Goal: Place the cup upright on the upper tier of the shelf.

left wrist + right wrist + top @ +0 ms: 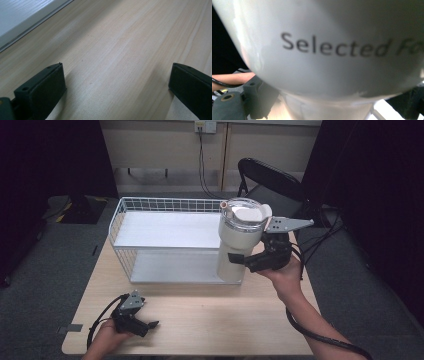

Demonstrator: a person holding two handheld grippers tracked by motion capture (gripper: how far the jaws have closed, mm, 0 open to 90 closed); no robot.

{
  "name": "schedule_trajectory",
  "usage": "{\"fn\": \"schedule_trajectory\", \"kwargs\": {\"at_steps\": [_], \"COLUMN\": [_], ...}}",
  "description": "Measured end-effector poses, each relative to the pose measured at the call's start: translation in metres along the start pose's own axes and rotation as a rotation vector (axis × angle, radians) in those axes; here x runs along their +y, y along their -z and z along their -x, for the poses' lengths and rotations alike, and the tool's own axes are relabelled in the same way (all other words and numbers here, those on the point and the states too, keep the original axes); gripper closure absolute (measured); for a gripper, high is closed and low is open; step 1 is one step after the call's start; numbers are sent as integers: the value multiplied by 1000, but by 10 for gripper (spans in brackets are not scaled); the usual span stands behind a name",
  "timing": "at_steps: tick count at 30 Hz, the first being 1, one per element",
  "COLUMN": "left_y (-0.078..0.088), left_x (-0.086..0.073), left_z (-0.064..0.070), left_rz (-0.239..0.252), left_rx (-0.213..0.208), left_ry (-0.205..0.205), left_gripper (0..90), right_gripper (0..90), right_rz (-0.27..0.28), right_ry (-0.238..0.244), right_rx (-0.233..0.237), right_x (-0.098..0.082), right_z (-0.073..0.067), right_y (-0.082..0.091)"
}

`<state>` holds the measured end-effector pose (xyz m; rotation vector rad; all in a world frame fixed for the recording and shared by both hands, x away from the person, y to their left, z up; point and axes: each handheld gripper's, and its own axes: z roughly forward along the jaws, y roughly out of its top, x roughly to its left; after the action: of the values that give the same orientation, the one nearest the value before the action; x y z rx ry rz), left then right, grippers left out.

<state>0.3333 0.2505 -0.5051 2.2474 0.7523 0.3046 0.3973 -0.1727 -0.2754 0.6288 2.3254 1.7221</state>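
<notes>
High view: right tool (246,261) clamped on cream tumbler (239,242), held upright at wire rack (165,240) front-right corner (carrying step, likely). Next: clear rack rim, set down steady. Left tool (145,325) released, idle on worktop (210,320).

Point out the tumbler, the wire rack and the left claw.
tumbler (239,245), high view, on its cream body below the clear lid.
wire rack (116,222), high view, on its left mesh wall.
left claw (150,325), high view, between its open tips.
</notes>
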Motion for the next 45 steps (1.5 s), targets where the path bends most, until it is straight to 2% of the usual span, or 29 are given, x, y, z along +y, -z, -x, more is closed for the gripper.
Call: {"fn": "schedule_trajectory", "kwargs": {"at_steps": [5, 16, 23, 34, 41, 45], "left_y": [0, 0, 0, 0, 0, 0], "left_x": [0, 0, 0, 0, 0, 0], "left_z": [0, 0, 0, 0, 0, 0], "left_rz": [4, 4, 4, 3, 1, 2], "left_rx": [0, 2, 2, 1, -1, -1], "left_ry": [4, -1, -1, -1, -1, -2], "left_gripper": [1, 1, 1, 1, 1, 1], "right_gripper": [97, 97, 97, 97, 97, 97], "right_rz": [-9, 11, 23, 25, 21, 22], "right_ry": [4, 10, 5, 23, 28, 15], "right_rx": [1, 10, 0, -31, -38, -50], "right_x": [7, 26, 37, 57, 62, 67], "right_z": [-1, -3, -1, -1, 3, 6], "right_y": [-5, -13, -17, -26, -33, -39]}}
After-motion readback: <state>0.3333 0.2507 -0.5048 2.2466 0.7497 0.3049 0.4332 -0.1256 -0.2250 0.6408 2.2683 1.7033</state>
